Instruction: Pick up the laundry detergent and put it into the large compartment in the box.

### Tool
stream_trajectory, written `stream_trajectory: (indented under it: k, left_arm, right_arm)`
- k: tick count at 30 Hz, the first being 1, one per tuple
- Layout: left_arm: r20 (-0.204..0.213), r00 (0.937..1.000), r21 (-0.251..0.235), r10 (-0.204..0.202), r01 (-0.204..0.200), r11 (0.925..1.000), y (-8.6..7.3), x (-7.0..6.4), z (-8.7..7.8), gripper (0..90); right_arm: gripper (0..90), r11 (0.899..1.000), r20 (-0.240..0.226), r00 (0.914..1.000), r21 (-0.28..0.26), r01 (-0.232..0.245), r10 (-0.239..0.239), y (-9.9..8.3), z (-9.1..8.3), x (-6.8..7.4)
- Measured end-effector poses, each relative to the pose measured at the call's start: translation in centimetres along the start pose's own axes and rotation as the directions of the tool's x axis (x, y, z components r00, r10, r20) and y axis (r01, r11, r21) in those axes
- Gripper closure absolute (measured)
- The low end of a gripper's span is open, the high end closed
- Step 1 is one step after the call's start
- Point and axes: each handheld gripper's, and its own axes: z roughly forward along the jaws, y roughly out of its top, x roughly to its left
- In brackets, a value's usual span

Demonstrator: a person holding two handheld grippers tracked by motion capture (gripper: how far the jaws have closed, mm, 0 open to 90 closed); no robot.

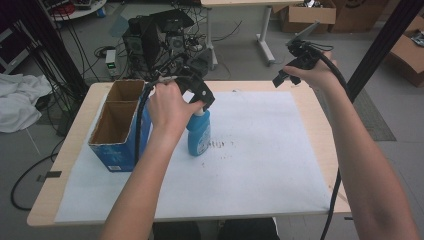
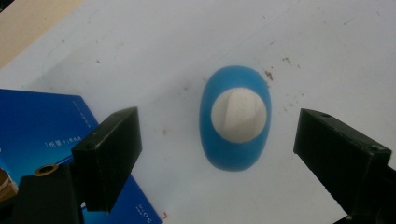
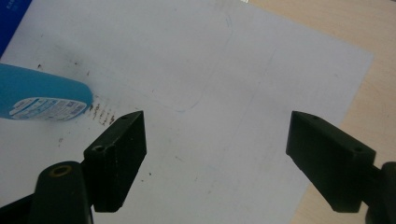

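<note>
Left gripper view, open tongs (image 2: 217,154) straddling bottle (image 2: 236,123)

The bottle (image 1: 199,134) is blue plastic with a white cap (image 2: 238,115) and a pale printed label on its side. It stands upright on the white sheet (image 1: 260,150), just right of the blue box (image 1: 119,125). From above, its body is oval, with the round cap at the centre.

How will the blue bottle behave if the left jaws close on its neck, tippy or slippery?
The blue bottle stands upright, tall on a narrow oval base, so a sideways push may tip it. Its smooth plastic likely slips. The white cap sits between the left gripper's open jaws; a centred grasp looks plausible.
</note>
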Motion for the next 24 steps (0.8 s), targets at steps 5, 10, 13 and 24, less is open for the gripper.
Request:
stream_trajectory:
  k: [5,10,13,24]
  left_arm:
    - [-0.001,1.0,0.006,0.01,-0.01,0.9999,0.4,-0.5,1.0,15.8]
    - [-0.037,0.9991,0.01,0.02,-0.019,0.9998,0.6,-0.9,1.9,15.8]
    - [-0.026,0.9995,-0.016,0.014,-0.015,0.9998,0.5,-1.0,2.1,16.0]
    - [-0.012,0.9995,0.023,0.03,-0.03,0.9993,0.3,-1.2,4.0,15.8]
  right_arm:
    - [20.3,1.0,-0.002,1.0,0.002,-0.001,0.001,-0.1,0.2,-0.2]
    - [20.3,1.0,-0.003,1.0,0.0,-0.003,0.003,-0.1,0.3,-0.3]
    - [20.3,1.0,-0.004,1.0,-0.001,-0.002,0.002,-0.2,0.4,-0.4]
    - [20.4,1.0,-0.003,1.0,-0.003,-0.005,0.005,-0.4,0.5,-0.6]
